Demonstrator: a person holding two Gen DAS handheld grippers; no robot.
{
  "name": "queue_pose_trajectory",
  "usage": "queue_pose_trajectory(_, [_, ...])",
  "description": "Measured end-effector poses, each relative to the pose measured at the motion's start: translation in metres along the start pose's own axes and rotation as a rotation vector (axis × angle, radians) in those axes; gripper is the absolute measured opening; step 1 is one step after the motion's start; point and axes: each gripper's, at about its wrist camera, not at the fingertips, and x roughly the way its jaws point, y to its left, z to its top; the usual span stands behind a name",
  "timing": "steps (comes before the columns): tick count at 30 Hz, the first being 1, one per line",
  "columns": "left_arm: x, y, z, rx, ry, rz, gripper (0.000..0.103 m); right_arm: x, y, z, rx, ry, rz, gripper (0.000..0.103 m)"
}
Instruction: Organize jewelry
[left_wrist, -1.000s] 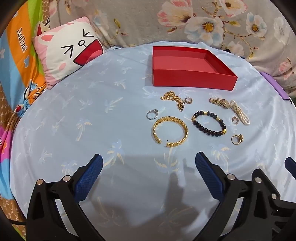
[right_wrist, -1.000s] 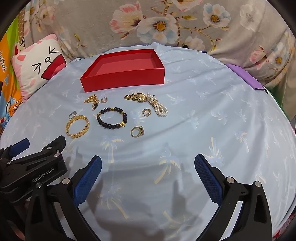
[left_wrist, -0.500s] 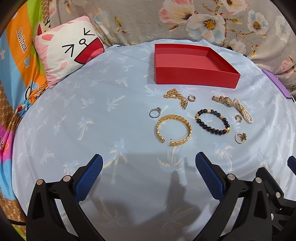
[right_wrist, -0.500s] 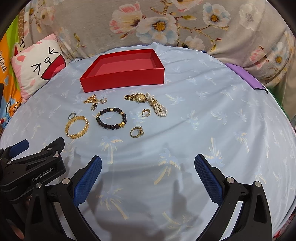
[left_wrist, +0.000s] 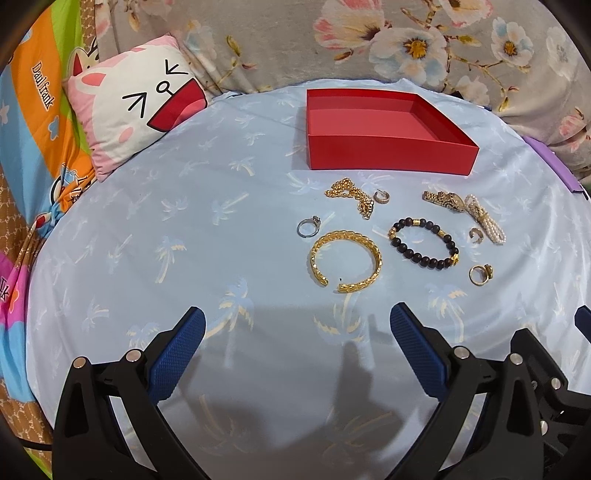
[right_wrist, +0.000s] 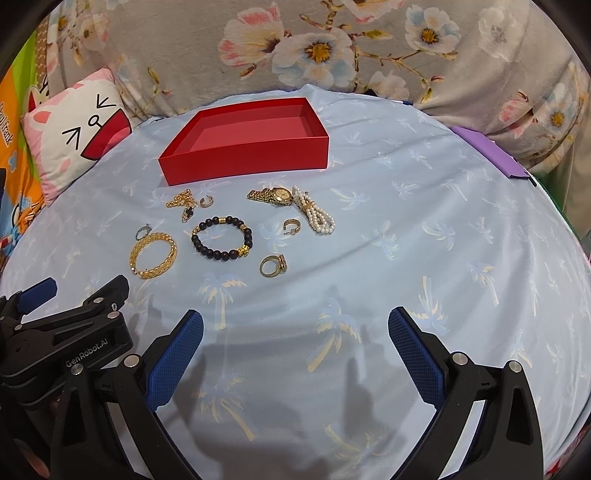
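Lying loose: 2 rings, 3 bracelets (box bare).

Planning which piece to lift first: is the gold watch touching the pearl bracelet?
Touching. In the right wrist view the gold watch has its face end against the pearl bracelet, with no cloth showing between them.

box behind jewelry, pillow left

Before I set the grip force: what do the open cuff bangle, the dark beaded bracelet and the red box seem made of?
Open cuff bangle: looks like rigid gold-coloured metal, shiny, with a woven pattern; solid or plated, I cannot tell.
Dark beaded bracelet: matte black round beads, wood or stone, with gold spacers.
Red box: seemingly matte card, thin flat walls.
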Motion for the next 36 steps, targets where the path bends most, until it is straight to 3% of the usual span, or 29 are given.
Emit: queue_pose_trajectory(36, [0.003, 0.0007, -0.0037, -0.007, 0.009, -0.01, 0.098, 0.0009, 0.0033, 0.0006, 0.005, 0.001, 0.009, 0.098])
